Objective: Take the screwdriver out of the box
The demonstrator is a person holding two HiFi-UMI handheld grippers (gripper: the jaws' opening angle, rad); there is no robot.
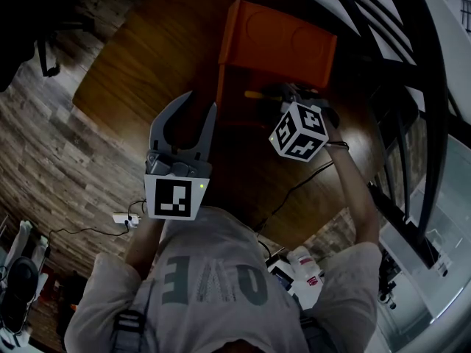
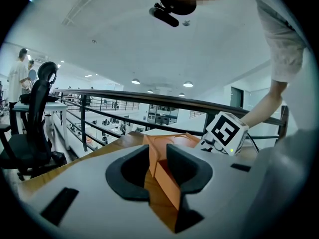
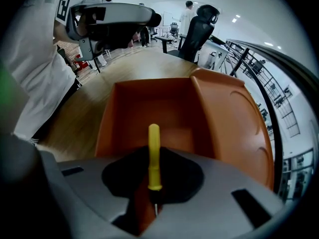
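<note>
Screwdriver is clamped by its yellow handle between the jaws of the right gripper, with the open orange box directly ahead. The left gripper is held with its jaws apart, and a corner of the box is seen between them.

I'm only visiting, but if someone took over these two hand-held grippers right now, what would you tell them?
Right hand-held gripper: shut on the yellow screwdriver, held over the open orange box.
Left hand-held gripper: open, holding nothing, at the box's edge.
Done: screwdriver gripped.
Left: carry it clear of the box, probably onto the wooden table.
</note>
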